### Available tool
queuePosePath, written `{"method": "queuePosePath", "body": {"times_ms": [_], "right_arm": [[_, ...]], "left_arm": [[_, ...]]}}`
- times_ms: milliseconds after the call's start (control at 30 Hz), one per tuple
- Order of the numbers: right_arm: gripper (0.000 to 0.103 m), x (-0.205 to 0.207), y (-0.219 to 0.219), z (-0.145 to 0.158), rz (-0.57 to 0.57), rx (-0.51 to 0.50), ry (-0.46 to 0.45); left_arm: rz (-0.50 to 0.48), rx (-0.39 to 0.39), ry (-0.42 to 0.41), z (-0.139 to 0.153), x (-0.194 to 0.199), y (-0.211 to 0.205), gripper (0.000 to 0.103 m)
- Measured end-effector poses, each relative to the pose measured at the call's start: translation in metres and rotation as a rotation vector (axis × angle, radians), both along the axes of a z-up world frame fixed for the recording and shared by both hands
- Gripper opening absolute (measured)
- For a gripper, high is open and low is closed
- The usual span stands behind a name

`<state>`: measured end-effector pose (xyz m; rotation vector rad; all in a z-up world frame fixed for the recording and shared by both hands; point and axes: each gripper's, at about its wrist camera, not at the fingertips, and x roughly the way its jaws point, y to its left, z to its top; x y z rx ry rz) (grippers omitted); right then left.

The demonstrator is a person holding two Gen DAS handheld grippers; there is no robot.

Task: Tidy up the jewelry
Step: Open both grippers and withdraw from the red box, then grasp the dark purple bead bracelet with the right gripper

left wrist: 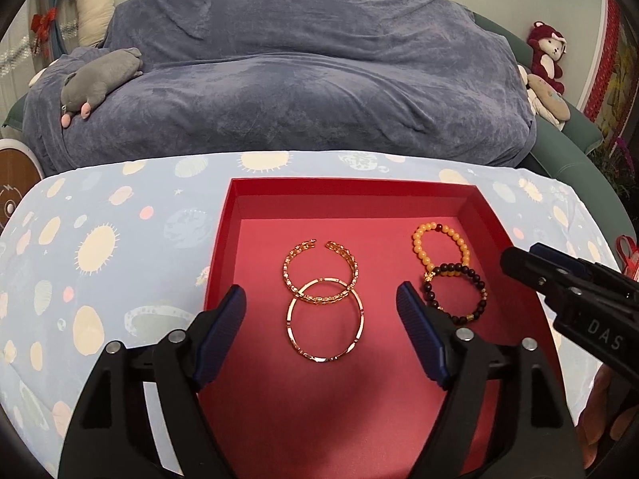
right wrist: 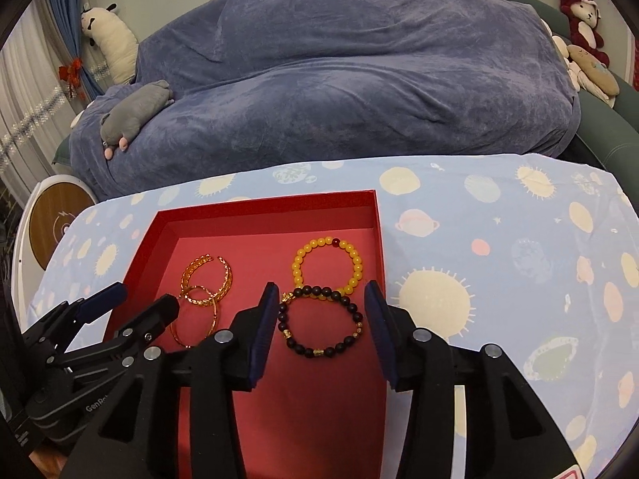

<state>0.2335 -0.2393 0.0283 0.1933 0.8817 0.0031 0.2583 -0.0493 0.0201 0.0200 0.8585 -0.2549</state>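
Note:
A shallow red box [left wrist: 235, 215] [right wrist: 171, 219] lies on the table and holds two gold bangles and two bead bracelets. The open gold cuff [left wrist: 288, 269] [right wrist: 228, 277] overlaps the closed gold bangle [left wrist: 361, 321] [right wrist: 215, 313]. The yellow bead bracelet [left wrist: 418, 245] [right wrist: 297, 265] touches the dark bead bracelet [left wrist: 459, 317] [right wrist: 319, 352]. My left gripper [left wrist: 321, 307] [right wrist: 145, 299] is open above the closed bangle, holding nothing. My right gripper [right wrist: 321, 299] [left wrist: 519, 263] is open around the dark bracelet, holding nothing.
The table wears a pale blue cloth with planets and suns [left wrist: 96, 247] [right wrist: 499, 259]. Behind it is a sofa under a blue-grey blanket [left wrist: 299, 60] with plush toys [left wrist: 100, 80] [right wrist: 583, 16]. A round white and wood object [right wrist: 56, 223] stands at the left.

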Motion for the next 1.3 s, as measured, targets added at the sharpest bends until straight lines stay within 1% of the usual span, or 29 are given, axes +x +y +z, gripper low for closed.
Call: {"method": "queuePosePath", "body": {"times_ms": [100,267,333,467,533,633,800,867,933,1000,1033,1100,1200,1300], "right_arm": [[0.044,-0.017,-0.003,0.014,-0.006,0.013,-0.028],[0.044,-0.054,-0.006,0.034,-0.011,0.031,-0.055],[0.044,-0.072,-0.005,0.039,-0.010,0.017,-0.061],[0.044,-0.107,-0.004,0.041,-0.026,0.029,-0.047],[0.044,-0.122,-0.004,0.034,-0.032,0.046,-0.021],[0.044,-0.142,0.000,0.016,-0.043,0.062,0.029],[0.044,-0.165,0.012,-0.020,-0.050,0.091,0.111],[0.041,-0.168,0.015,-0.030,-0.053,0.100,0.129],[0.039,-0.168,0.017,-0.039,-0.064,0.114,0.143],[0.033,-0.166,0.018,-0.046,-0.069,0.120,0.151],[0.032,-0.165,0.019,-0.049,-0.071,0.124,0.156],[0.026,-0.161,0.019,-0.053,-0.074,0.135,0.164],[0.023,-0.158,0.020,-0.058,-0.074,0.135,0.167],[0.022,-0.157,0.020,-0.061,-0.075,0.144,0.164]], "left_arm": [[0.013,0.005,-0.025,0.012,-0.013,0.007,0.075],[0.043,-0.014,-0.050,0.033,-0.042,0.024,0.075],[0.050,-0.006,-0.065,0.040,-0.058,0.029,0.075],[0.063,0.000,-0.054,0.043,-0.091,0.042,0.075],[0.073,-0.010,-0.029,0.038,-0.107,0.047,0.075],[0.094,-0.012,0.003,0.028,-0.128,0.052,0.075],[0.095,0.011,0.058,0.001,-0.158,0.049,0.075],[0.087,0.027,0.071,-0.008,-0.167,0.045,0.075],[0.084,0.022,0.086,-0.014,-0.173,0.042,0.075],[0.086,0.009,0.099,-0.019,-0.176,0.041,0.075],[0.084,0.002,0.105,-0.021,-0.177,0.040,0.075],[0.086,-0.004,0.111,-0.024,-0.177,0.039,0.074],[0.084,-0.016,0.115,-0.026,-0.176,0.035,0.070],[0.081,-0.025,0.129,-0.030,-0.173,0.031,0.066]]}}
